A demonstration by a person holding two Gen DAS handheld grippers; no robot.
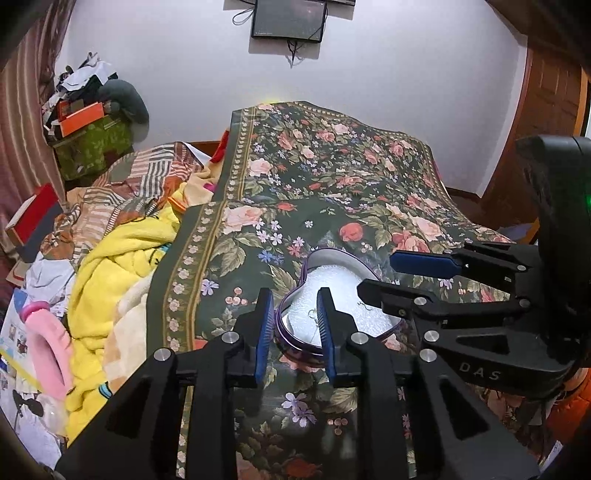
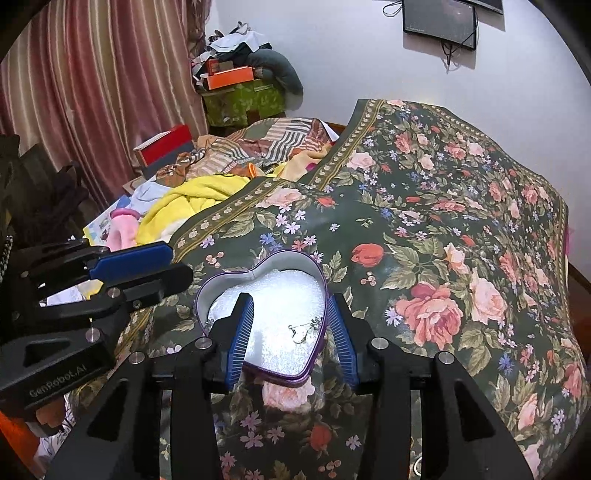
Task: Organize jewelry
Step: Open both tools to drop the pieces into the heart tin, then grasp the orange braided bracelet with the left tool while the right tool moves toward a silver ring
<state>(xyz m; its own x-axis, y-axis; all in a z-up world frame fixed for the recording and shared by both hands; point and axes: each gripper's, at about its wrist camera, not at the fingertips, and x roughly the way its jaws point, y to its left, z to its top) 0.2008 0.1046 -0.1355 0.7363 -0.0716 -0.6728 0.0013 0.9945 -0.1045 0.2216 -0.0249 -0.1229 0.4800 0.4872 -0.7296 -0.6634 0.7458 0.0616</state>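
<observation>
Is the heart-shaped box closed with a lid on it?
No, the heart-shaped box is open, and its white padding with a small silvery earring shows inside.

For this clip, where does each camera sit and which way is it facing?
Left wrist: on the left gripper, facing along the floral bedspread at the heart-shaped tin; the right gripper enters from the right.
Right wrist: on the right gripper, over the tin's earrings; the left gripper shows at left.
Shared: tin, bedspread, wall screen.

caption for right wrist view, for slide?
Open right gripper over heart-shaped tin holding earrings on floral cloth.
</observation>
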